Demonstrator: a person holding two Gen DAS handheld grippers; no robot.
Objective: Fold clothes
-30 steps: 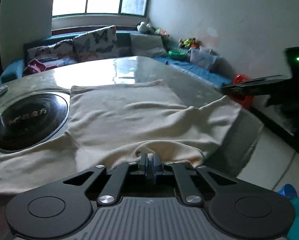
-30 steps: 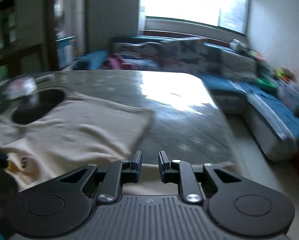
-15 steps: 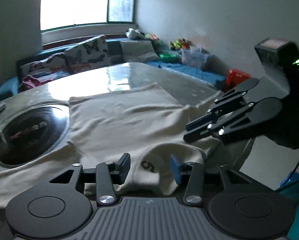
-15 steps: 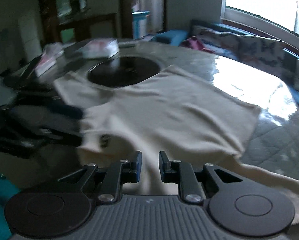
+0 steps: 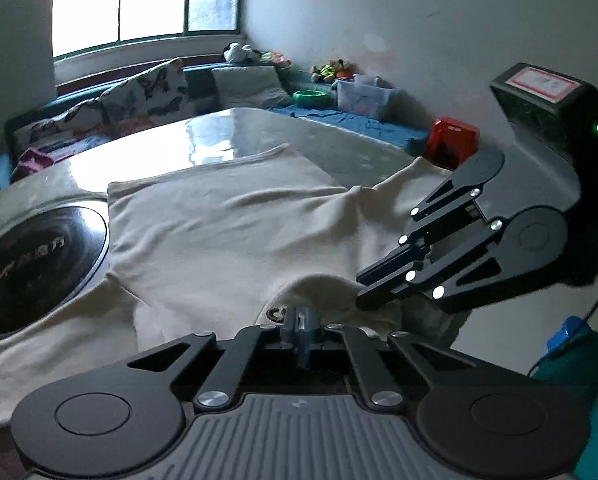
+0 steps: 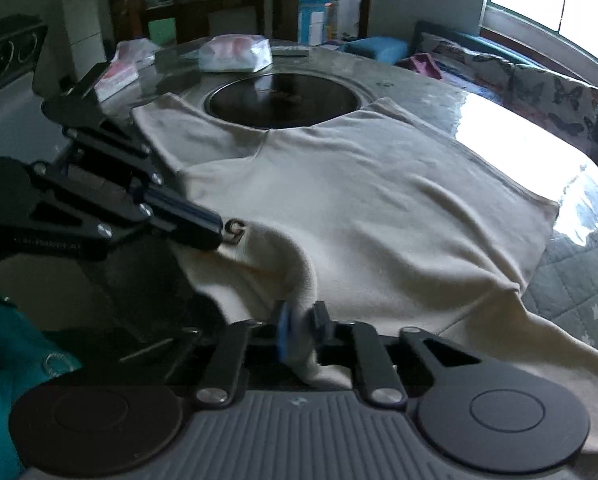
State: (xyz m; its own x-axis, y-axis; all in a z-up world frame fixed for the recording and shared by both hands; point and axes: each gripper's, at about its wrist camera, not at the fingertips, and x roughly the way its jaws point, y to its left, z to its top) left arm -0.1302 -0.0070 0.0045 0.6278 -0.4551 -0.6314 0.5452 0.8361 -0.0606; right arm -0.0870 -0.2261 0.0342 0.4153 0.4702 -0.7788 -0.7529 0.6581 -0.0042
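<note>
A cream T-shirt [image 5: 227, 232] lies spread on a round glass table, its collar toward me; it also shows in the right wrist view [image 6: 379, 208]. My left gripper [image 5: 299, 320] is shut on the shirt's collar edge beside the neck label [image 5: 277, 313]. My right gripper [image 6: 301, 334] is shut on the collar edge a little to the right of it, and cloth bunches between its fingers. Each gripper shows in the other's view: the right one [image 5: 363, 300] at the right, the left one [image 6: 215, 236] at the left by the label [image 6: 236, 229].
A dark round turntable inset [image 5: 27, 256] sits in the table under the shirt's left sleeve. Plastic bags [image 6: 235, 52] lie at the table's far side. A sofa with cushions [image 5: 139, 96] runs under the window. A red box [image 5: 453, 142] stands beyond the table edge.
My left gripper has shut on the collar after standing open half a second ago. My right gripper has closed on the collar edge beside it, having swung in from the right.
</note>
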